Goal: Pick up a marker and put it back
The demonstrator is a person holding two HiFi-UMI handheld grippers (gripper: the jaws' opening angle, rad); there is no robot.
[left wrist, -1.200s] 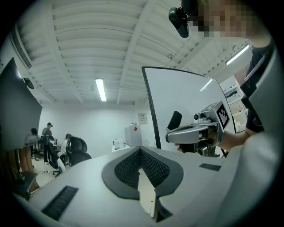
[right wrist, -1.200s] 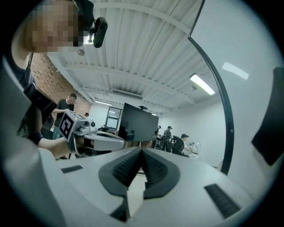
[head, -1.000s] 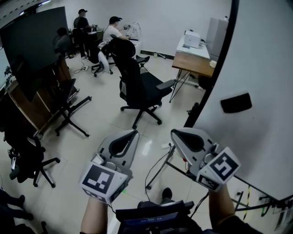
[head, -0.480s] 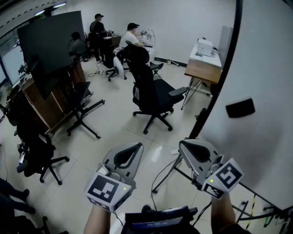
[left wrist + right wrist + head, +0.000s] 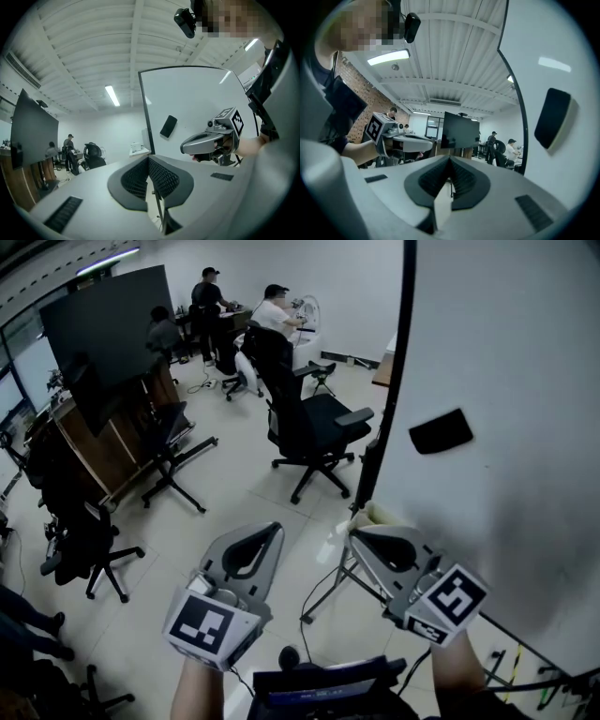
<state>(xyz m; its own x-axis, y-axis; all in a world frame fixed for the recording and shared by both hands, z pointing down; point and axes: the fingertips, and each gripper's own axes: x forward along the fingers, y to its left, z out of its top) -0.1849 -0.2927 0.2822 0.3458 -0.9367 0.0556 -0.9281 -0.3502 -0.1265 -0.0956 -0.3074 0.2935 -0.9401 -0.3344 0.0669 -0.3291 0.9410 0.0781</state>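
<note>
Two closed, empty hand-held grippers, left [image 5: 273, 527] and right [image 5: 360, 533], near whiteboard [image 5: 511, 352].

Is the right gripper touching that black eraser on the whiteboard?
Apart. The head view shows the eraser stuck higher on the whiteboard, with bare board between it and the right gripper, whose jaws are shut on nothing.

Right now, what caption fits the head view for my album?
Both shut and empty, the left hand-held gripper and right hand-held gripper near a whiteboard bearing a black eraser.
</note>
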